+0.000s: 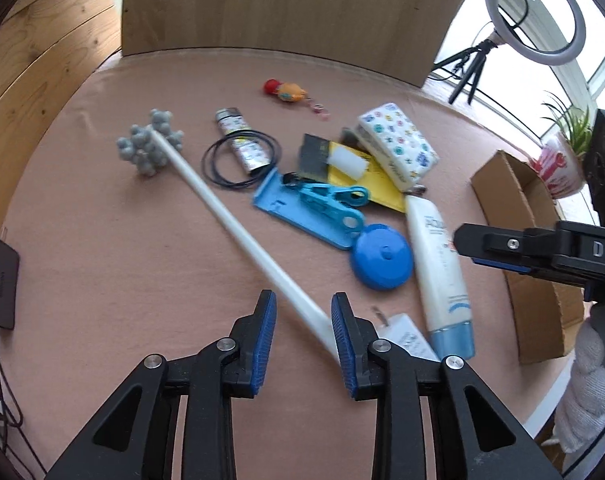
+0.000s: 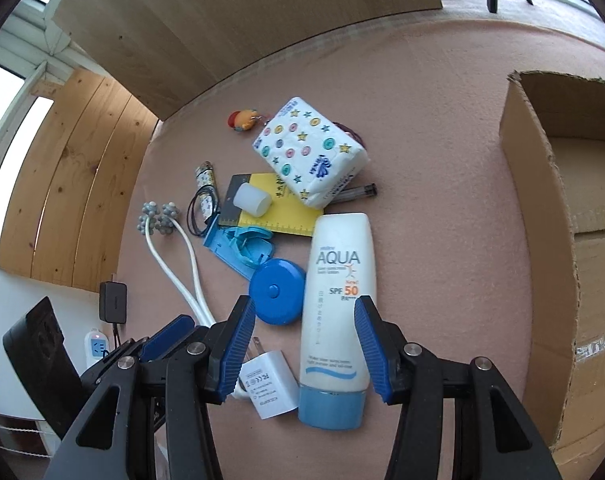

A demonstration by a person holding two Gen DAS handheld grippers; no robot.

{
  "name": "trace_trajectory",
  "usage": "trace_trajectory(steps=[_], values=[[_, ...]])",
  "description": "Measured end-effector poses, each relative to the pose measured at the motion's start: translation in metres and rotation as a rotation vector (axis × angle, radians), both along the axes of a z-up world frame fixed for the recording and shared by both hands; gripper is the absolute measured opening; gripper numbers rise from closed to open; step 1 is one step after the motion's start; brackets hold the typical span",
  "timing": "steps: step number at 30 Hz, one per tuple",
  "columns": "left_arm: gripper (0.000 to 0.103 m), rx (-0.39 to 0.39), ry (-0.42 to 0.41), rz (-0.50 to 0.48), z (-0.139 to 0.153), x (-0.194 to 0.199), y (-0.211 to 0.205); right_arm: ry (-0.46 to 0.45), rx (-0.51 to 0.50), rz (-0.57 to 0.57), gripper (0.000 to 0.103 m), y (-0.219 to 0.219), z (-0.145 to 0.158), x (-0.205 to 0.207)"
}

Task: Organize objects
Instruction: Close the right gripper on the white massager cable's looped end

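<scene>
Your right gripper gapes, empty, straddling the tube; your left gripper, open too, half hides the charger beside that tube.

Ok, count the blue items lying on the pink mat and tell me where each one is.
3. The flat blue holder lies below the yellow pad, the blue clip rests on top of it, and the round blue case sits left of the sunscreen tube. Others may be hidden.

The left gripper gapes around the white massager handle.
</scene>
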State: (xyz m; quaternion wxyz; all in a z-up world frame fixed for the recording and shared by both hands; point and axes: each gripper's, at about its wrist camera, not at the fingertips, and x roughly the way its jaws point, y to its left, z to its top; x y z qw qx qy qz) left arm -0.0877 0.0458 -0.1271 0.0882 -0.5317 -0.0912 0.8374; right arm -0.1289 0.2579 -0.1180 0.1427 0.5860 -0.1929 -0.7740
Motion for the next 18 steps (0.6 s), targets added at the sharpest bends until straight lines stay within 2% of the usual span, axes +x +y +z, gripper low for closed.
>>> trace_trajectory(steps=[1,3,7,9,13,18], values=[[0.040,0.005,-0.009,0.021,-0.003,-0.003,-0.009,0.000,-0.004,0.007,0.048,-0.004,0.000,-0.001],[0.038,0.000,-0.012,0.068,-0.003,-0.003,-0.023,-0.001,-0.014,0.023,0.048,-0.011,0.001,-0.001],[0.038,0.019,0.042,0.120,0.011,-0.002,-0.035,0.010,-0.009,0.042,0.048,-0.021,0.003,-0.002],[0.039,0.044,0.052,0.104,0.018,-0.006,-0.032,0.013,-0.009,0.040,0.048,-0.023,0.004,-0.003],[0.039,0.030,0.086,0.056,0.025,-0.020,-0.014,0.009,-0.010,0.045,0.048,-0.024,0.004,-0.001],[0.039,0.035,0.055,-0.003,0.018,-0.035,-0.002,0.008,-0.014,0.033,0.048,-0.019,0.005,0.001]])
